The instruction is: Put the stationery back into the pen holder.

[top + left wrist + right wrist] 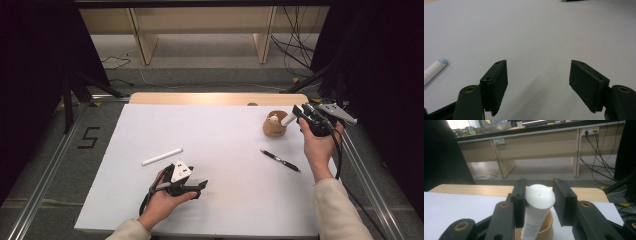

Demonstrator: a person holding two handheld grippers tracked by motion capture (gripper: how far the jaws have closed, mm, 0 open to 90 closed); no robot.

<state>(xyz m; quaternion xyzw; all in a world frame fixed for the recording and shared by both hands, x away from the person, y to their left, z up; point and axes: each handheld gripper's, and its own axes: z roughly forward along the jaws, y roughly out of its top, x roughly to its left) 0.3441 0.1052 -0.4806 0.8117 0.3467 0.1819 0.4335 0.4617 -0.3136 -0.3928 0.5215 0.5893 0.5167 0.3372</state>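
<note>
High view: we record a counter (215,99) of pale wood, most of its top covered by a large white sheet (220,150), with desks and cabling on the floor beyond. A person's two forearms enter from the near edge, each hand carrying a gripper. The left gripper (200,186) lies low over the near part of the sheet, pointing toward the sheet's middle; in the left gripper view we note its jaws standing well apart with bare sheet between them, nothing held. The right gripper (296,113) is raised at the far right corner of the sheet, directly beside a small wooden cup (274,129). In the right gripper view we find a white tube (537,207) standing between the jaws, cap end up, its lower end inside the cup; the left jaw touches the side of the tube, while a narrow gap shows between the cap and the right jaw, so we judge the jaws partly open and cannot confirm a firm hold. In the high view the cup also contains another small pale item that we cannot identify. A white marker (162,156) lies on the sheet just beyond the left gripper, and a black pen (280,160) lies on the sheet near the right forearm, well apart from the marker.
</note>
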